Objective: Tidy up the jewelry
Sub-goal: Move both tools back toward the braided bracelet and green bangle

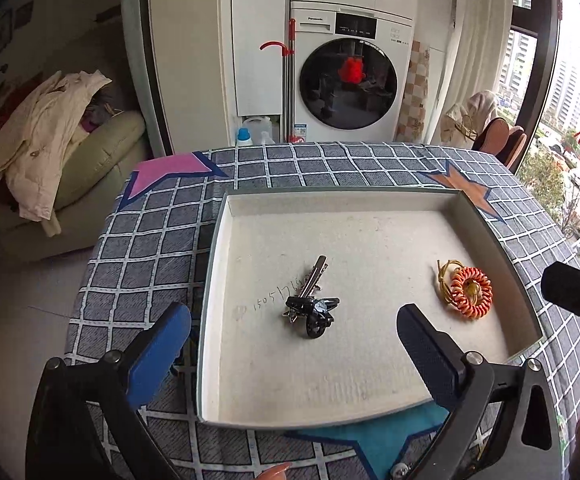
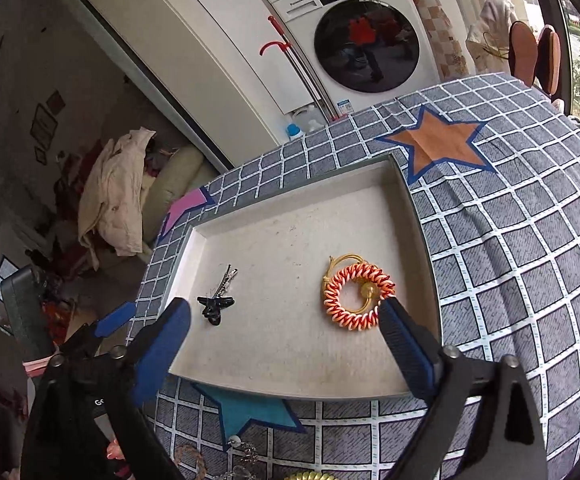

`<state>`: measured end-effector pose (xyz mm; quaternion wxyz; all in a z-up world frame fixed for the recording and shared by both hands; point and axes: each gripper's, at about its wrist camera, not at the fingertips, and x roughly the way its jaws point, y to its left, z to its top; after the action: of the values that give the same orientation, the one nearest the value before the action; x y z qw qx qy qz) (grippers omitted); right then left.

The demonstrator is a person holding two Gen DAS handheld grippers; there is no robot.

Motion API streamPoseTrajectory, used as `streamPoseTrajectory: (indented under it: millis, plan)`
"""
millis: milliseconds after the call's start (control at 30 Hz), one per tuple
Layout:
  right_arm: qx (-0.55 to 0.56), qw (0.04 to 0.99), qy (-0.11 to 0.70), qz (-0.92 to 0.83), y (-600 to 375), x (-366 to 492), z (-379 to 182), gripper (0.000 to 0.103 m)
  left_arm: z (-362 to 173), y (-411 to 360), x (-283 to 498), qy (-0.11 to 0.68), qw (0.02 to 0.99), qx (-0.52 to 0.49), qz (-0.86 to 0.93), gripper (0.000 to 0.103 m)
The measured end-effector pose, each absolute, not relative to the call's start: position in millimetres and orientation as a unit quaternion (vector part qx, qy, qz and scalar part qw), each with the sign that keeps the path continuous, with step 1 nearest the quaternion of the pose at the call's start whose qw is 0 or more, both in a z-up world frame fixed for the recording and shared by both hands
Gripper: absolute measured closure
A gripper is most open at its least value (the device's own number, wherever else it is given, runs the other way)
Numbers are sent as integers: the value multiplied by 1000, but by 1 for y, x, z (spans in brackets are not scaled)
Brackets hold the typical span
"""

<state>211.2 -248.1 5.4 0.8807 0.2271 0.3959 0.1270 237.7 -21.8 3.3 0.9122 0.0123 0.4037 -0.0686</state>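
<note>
A shallow white tray [image 1: 249, 400] [image 2: 418, 216] lies on the checked tablecloth. In it lie a black and silver hair clip [image 1: 311, 298] [image 2: 216, 304] and an orange coil hair tie with a gold cord [image 1: 466, 289] [image 2: 356, 294]. My left gripper [image 1: 294, 326] is open and empty above the tray's near side, the clip just ahead between its fingers. My right gripper [image 2: 283, 316] is open and empty over the tray's near edge, its right finger [image 2: 404, 344] beside the coil tie. More jewelry [image 2: 245, 458] lies on the cloth at the bottom edge.
The tablecloth [image 1: 161, 216] [image 2: 510, 240] has pink, orange and teal stars. A washing machine [image 1: 350, 80] and a sofa with clothes [image 1: 49, 140] stand beyond the table. A window is at the right. The other gripper's body [image 1: 574, 292] shows at the right edge.
</note>
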Motion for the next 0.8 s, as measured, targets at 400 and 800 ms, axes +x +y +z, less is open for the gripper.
streamPoseTrajectory:
  millis: [400, 800]
  plan:
    - [200, 906, 350, 129, -240, 150, 39, 0, 16, 12, 164, 391, 918, 0, -63, 0]
    - [173, 899, 384, 118, -237, 90, 32, 0, -2, 24, 88, 396, 917, -3, -49, 0]
